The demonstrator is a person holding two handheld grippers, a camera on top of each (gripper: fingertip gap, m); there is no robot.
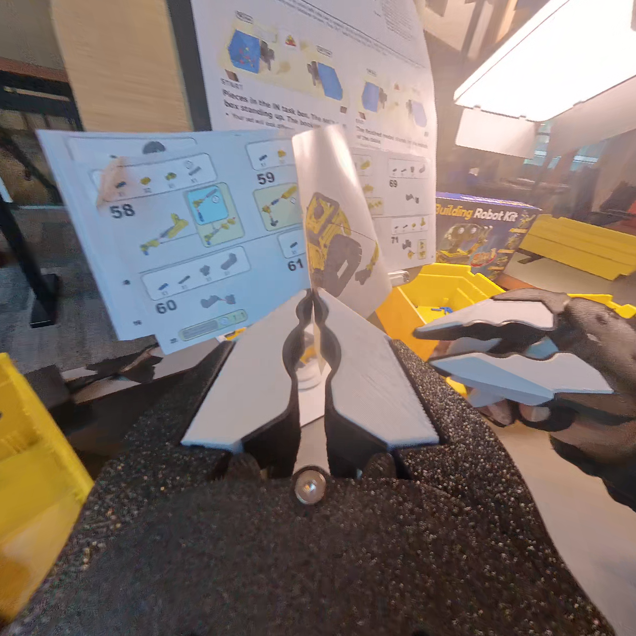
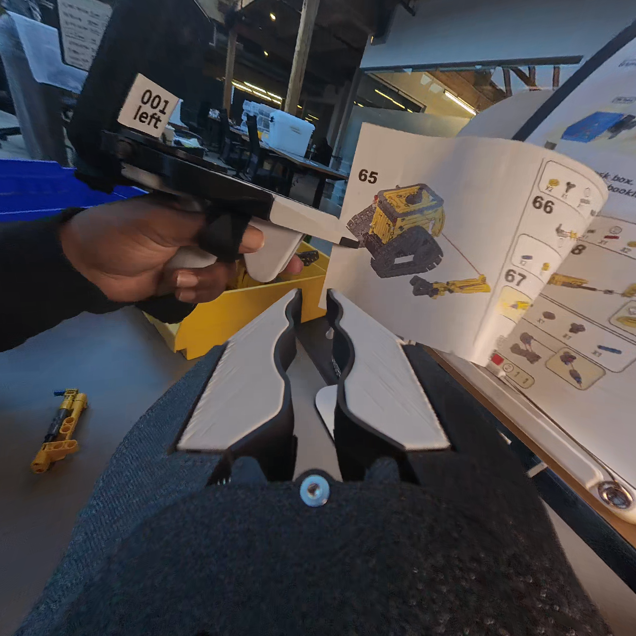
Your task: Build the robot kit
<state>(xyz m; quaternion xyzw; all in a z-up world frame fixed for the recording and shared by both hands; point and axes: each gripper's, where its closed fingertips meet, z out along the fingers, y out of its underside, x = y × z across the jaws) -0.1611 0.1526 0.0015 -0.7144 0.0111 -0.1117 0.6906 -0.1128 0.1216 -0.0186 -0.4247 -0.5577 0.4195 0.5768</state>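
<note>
Left gripper [image 1: 312,292]: pale grey ribbed fingers, black inner edges, speckled black body. Right gripper [image 2: 313,296]: same grey and black. White paper instruction booklet [image 1: 192,234]: yellow, blue and grey part drawings, one page with a yellow-and-black tracked robot. Yellow plastic bin [image 1: 444,292]. Dark blue printed cardboard kit box [image 1: 481,234] with yellow art. Yellow-and-black brick assembly [image 2: 60,430] on grey table [image 2: 103,371].
</note>
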